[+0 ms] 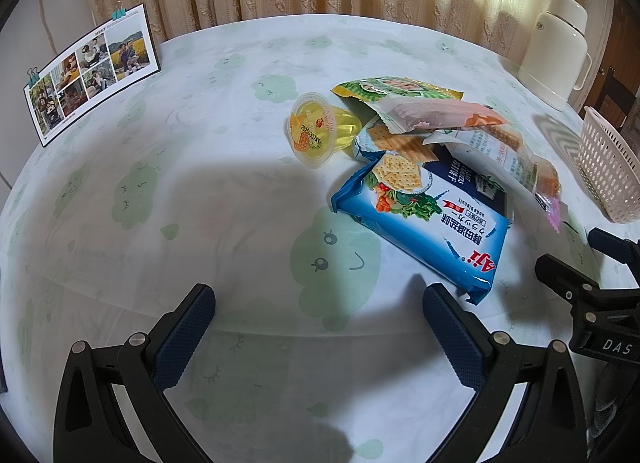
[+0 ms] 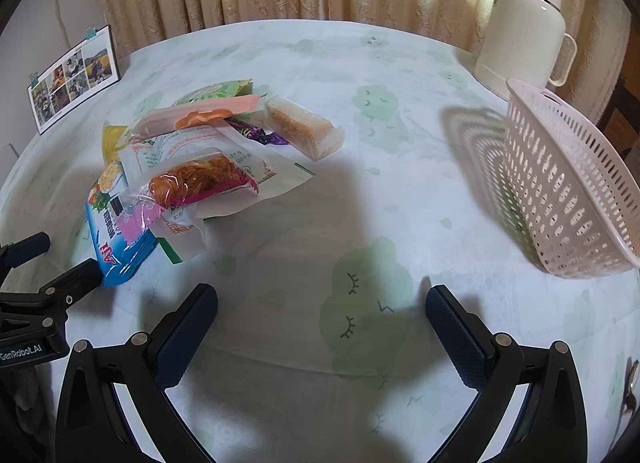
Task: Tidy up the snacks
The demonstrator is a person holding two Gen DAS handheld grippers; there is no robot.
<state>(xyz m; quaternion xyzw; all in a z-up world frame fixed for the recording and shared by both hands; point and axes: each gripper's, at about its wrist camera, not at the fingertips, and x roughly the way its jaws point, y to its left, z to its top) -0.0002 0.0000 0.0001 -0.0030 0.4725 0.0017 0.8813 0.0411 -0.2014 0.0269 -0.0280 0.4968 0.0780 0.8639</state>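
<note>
A heap of snacks lies on the table. A blue cracker pack (image 1: 424, 219) lies nearest, also in the right wrist view (image 2: 116, 247). A yellow jelly cup (image 1: 316, 129) lies on its side to the left of the heap. A green bag (image 1: 396, 89), an orange-and-white packet (image 2: 200, 117), a clear packet of orange strips (image 2: 200, 181) and a wrapped cake bar (image 2: 300, 129) are in the heap. A pink plastic basket (image 2: 560, 183) stands to the right. My left gripper (image 1: 320, 299) is open and empty, just short of the cracker pack. My right gripper (image 2: 320, 299) is open and empty, between heap and basket.
A white thermos jug (image 2: 524, 23) stands at the back right behind the basket. A photo card (image 1: 92, 71) held by clips stands at the back left. Curtains hang behind the round table (image 2: 340, 63), which has a pale green-patterned cloth.
</note>
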